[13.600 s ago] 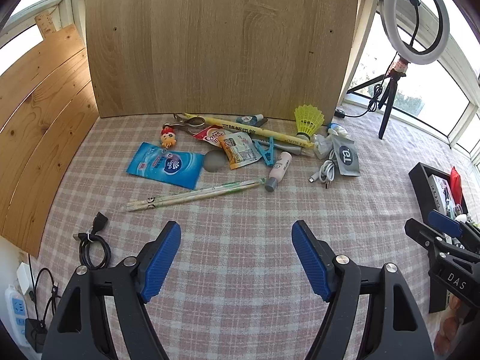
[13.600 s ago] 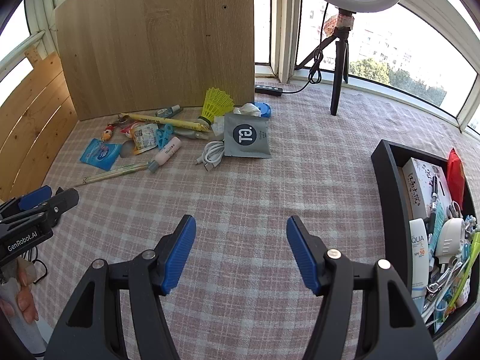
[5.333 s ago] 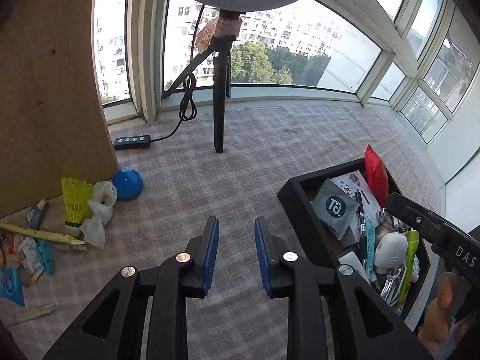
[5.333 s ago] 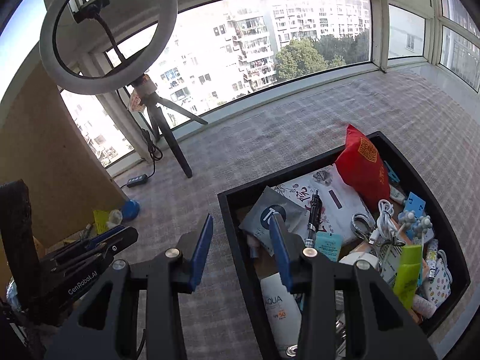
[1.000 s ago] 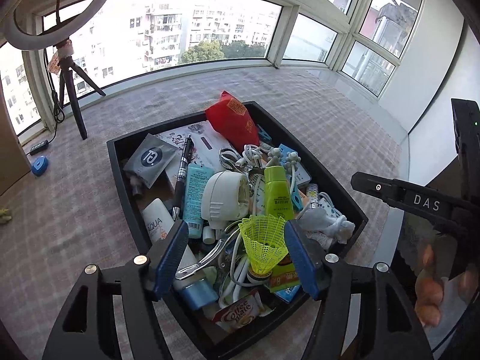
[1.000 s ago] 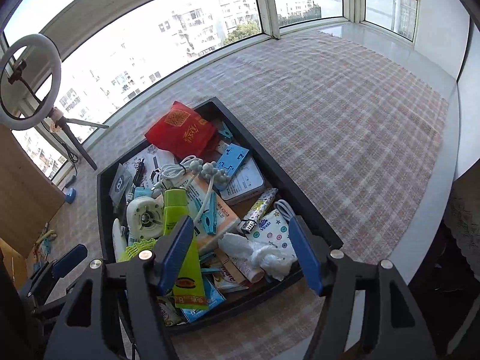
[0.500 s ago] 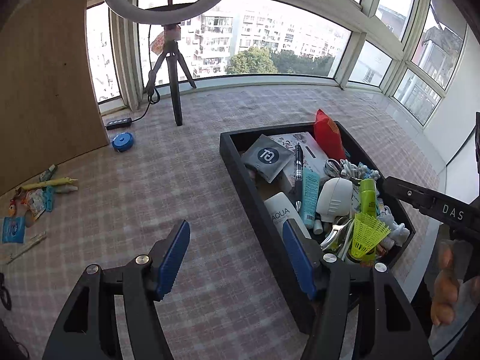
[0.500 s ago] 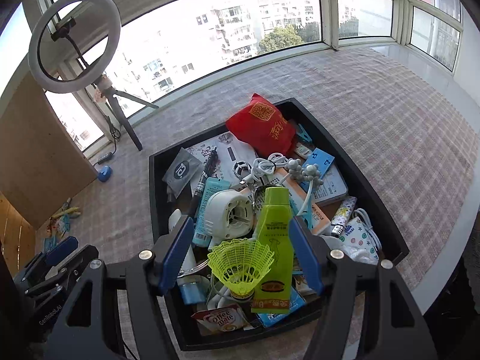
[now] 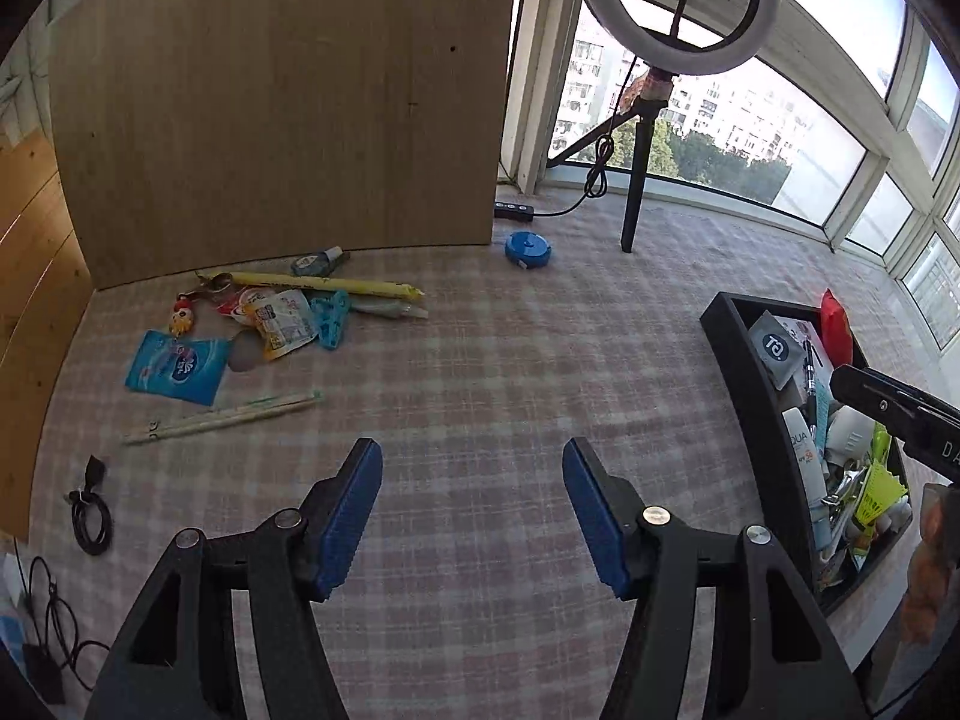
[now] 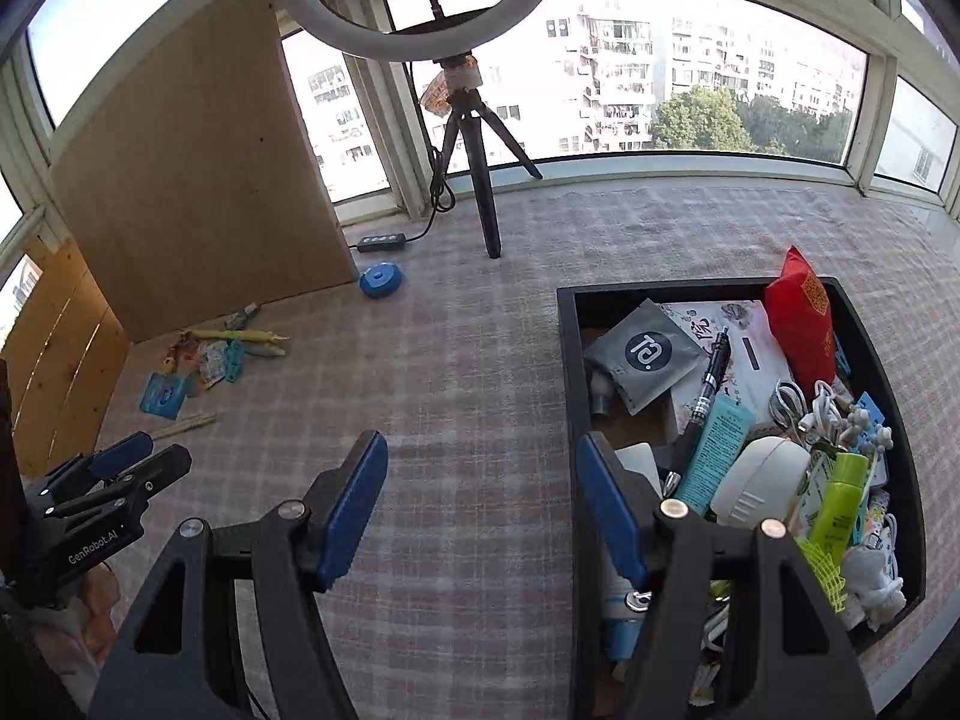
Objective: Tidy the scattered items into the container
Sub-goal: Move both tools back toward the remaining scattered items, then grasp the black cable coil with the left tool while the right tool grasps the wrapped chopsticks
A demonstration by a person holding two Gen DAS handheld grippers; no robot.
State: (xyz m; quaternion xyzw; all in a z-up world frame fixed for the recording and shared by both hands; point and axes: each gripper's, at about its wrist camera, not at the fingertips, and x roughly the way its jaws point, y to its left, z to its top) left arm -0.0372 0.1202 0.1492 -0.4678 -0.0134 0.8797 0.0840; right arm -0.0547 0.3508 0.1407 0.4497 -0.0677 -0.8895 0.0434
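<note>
Left-wrist view is showing you where the remaining clutter is lying: up and to the left of your left gripper (image 9: 472,510), well apart from it, bunched against the foot of the wooden board (image 9: 282,96). Your left gripper's jaws are closing slightly with nothing between them; your right gripper (image 10: 480,507) is standing released and empty, its right finger overlapping the black container (image 10: 567,360), which is already holding many things. The paper-wrapped chopsticks (image 9: 222,417) are lying nearest your left gripper, their long axis running almost straight across its view, rising a little to the right. I judge your left hand is the better placed one, and you are needing a wrist roll so the jaws straddle that stick crosswise.
</note>
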